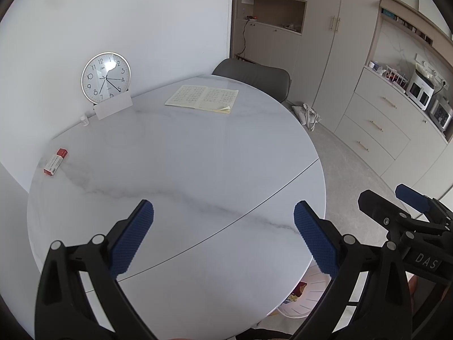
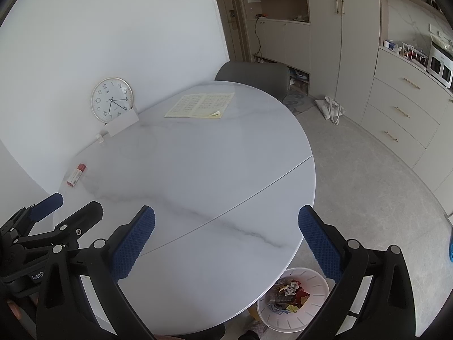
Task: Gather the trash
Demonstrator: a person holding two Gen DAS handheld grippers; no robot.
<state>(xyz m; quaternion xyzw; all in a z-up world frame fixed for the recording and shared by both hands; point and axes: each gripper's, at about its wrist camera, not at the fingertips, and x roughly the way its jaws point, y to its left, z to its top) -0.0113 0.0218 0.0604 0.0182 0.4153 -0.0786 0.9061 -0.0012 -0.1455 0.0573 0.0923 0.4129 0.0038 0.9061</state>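
Trash mostly sits in the white bin [image 2: 294, 300] on the floor just beside the desk [image 2: 215, 175], under its near right rim, so I judge the collecting nearly done. Both my left tongs [image 1: 223, 235] and right tongs [image 2: 226, 240] hover above the near desk edge, jaws wide apart and holding nothing. The one candidate left seems to be the small red-and-white box [image 1: 55, 162] lying flat at the far left edge, by the wall. Its long axis runs diagonally, red-capped end pointing away toward the clock [image 1: 106, 78], other end toward me. The next move, I reckon, calls for my left tongs reaching across and closing over its narrow width. The open notebook [image 1: 202, 98] looks like no trash.
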